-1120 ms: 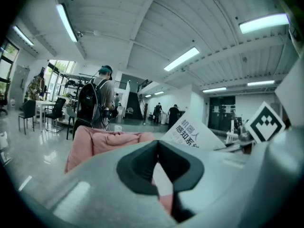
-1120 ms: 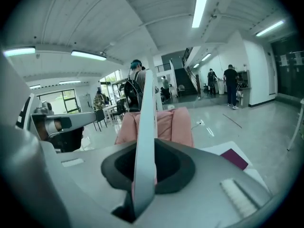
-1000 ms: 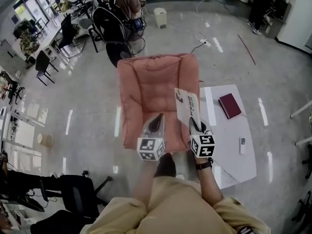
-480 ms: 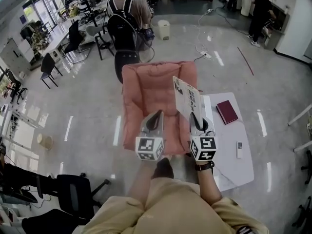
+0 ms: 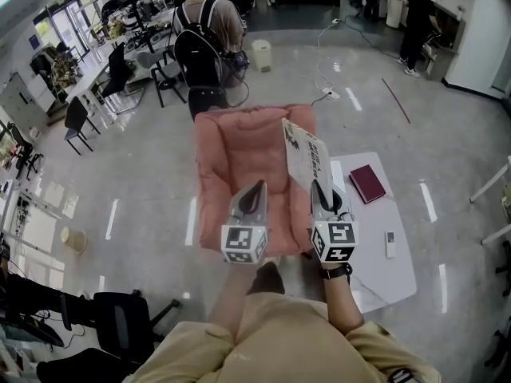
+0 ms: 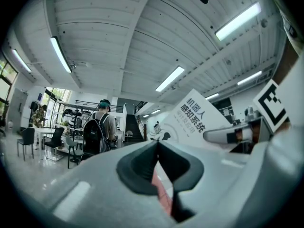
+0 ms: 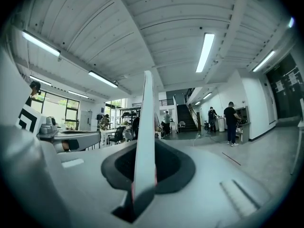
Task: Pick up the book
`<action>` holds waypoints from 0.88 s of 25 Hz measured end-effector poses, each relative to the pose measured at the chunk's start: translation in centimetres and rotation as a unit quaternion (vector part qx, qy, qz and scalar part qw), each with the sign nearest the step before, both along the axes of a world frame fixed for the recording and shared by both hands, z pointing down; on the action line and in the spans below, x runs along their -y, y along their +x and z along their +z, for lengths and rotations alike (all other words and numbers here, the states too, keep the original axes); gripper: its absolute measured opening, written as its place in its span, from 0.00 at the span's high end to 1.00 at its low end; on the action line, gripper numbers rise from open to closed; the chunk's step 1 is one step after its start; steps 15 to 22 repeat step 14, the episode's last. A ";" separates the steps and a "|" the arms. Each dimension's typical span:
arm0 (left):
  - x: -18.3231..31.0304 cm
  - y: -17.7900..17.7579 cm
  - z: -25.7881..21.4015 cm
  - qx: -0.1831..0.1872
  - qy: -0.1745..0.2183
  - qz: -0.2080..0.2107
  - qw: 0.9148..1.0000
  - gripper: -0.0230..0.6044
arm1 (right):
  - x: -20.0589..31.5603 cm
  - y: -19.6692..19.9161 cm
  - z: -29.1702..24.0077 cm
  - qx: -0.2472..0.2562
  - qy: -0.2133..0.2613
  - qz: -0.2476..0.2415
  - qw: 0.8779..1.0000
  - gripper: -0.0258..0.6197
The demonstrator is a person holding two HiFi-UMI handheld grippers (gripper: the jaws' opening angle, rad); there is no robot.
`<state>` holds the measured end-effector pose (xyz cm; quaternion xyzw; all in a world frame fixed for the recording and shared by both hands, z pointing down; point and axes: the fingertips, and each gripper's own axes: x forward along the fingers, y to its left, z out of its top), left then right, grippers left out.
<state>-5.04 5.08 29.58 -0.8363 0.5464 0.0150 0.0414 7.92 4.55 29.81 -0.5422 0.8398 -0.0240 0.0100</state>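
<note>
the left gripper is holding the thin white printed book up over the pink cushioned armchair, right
Not the left: the right gripper is shut on the thin white printed book, as the right gripper view shows, up over the pink cushioned armchair. The left gripper is shut and empty.

Chinese title "机器人 感知系统" on the book (image 6: 190, 122) cover

book (image 5: 306, 158) lower edge — hidden in right gripper (image 5: 322, 194) jaws
</note>
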 end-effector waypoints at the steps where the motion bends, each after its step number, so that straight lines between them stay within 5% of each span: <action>1: 0.0 -0.1 0.1 0.000 -0.001 -0.001 1.000 0.96 | -0.1 0.0 0.0 0.004 -0.001 0.000 1.000 0.88; 22: 2.1 -1.2 3.5 0.011 -0.037 0.002 0.999 0.96 | 2.5 0.6 3.3 0.028 -0.040 0.029 0.998 0.88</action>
